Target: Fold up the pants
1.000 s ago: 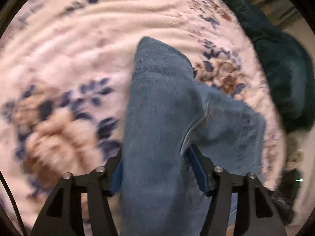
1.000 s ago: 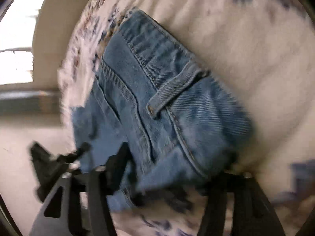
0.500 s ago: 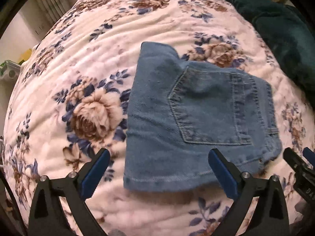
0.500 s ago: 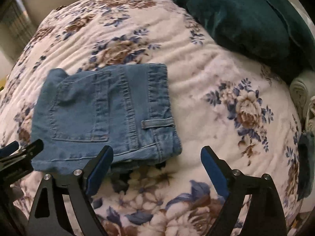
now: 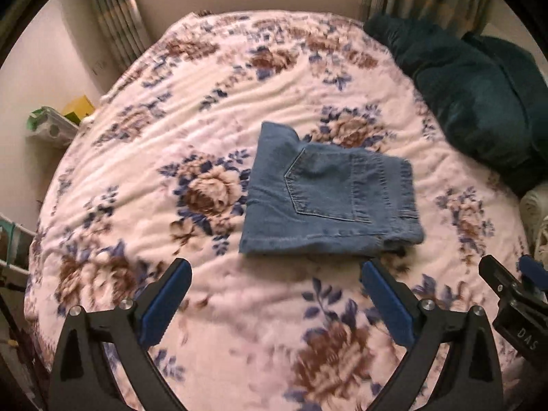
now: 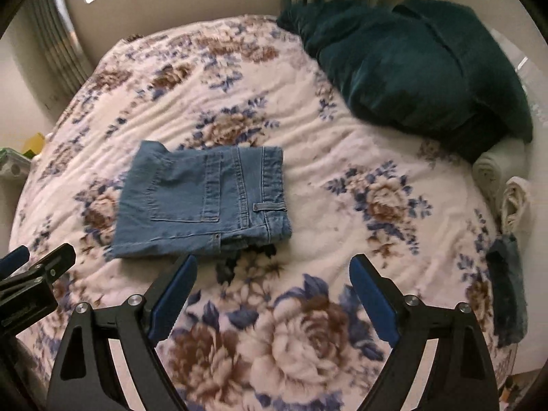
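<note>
Blue denim pants point(image 5: 328, 198) point(image 6: 205, 198) lie folded into a compact square on the floral bedspread point(image 5: 239, 308), back pocket facing up. My left gripper point(image 5: 274, 270) hangs open above the bed, nearer to me than the pants, nothing between its blue pads. My right gripper point(image 6: 272, 267) is open too, above the bedspread just off the pants' near right corner, empty. Each view catches the other gripper at its edge: the right gripper point(image 5: 507, 287) low on the right, the left gripper point(image 6: 37, 267) low on the left.
A dark teal pillow and blanket point(image 6: 411, 65) are heaped at the bed's far right. Rolled white cloth point(image 6: 500, 178) and a dark cloth point(image 6: 507, 291) lie along the right edge. A shelf with green and yellow items point(image 5: 54, 120) stands left of the bed. Curtains hang behind.
Both grippers let go of the pants, opened wide and rose back from the bed. The pants now lie folded flat, and far more of the bed shows.
</note>
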Action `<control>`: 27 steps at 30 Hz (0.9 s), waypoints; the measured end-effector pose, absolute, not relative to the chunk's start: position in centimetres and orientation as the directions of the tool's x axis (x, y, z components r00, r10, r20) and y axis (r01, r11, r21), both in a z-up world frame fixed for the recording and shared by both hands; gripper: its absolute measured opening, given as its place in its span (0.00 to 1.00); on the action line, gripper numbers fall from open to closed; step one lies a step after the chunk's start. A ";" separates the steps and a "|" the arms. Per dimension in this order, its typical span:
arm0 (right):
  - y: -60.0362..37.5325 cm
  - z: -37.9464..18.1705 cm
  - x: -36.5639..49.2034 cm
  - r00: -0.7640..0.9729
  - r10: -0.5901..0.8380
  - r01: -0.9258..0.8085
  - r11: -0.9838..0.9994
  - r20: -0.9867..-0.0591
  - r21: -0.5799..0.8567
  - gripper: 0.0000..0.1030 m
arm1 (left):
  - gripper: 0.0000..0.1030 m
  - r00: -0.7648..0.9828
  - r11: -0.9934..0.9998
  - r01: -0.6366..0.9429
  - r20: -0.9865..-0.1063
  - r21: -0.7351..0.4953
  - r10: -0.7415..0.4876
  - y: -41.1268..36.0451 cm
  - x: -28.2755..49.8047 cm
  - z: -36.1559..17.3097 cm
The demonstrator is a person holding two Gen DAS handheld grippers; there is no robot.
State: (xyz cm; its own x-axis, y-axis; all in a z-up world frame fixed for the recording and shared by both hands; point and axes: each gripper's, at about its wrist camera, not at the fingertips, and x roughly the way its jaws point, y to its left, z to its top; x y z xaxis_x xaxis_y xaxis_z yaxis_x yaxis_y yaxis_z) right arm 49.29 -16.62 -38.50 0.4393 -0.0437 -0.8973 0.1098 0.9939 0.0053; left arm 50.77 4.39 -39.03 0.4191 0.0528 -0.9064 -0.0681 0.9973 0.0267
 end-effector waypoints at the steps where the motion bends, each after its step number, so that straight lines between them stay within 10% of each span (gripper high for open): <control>1: -16.8 -37.2 48.2 0.447 -0.042 0.109 0.994 -0.894 0.007 0.90 | 0.99 0.429 0.997 -0.072 -0.902 0.021 0.050 4.2 49.8 -37.8; 27: -13.3 -0.9 8.3 0.687 -0.064 0.108 0.994 -0.724 0.014 0.90 | 0.99 0.672 0.999 0.019 -0.741 0.026 0.007 6.2 17.2 -7.7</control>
State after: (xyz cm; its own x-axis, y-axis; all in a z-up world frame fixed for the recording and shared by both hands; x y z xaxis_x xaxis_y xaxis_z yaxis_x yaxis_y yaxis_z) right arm 8.29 -13.34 -0.85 0.6871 -0.0643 -0.7237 0.1077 0.9941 0.0139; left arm 17.18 6.24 -7.72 0.6716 0.0066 -0.7409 0.0187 0.9995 0.0259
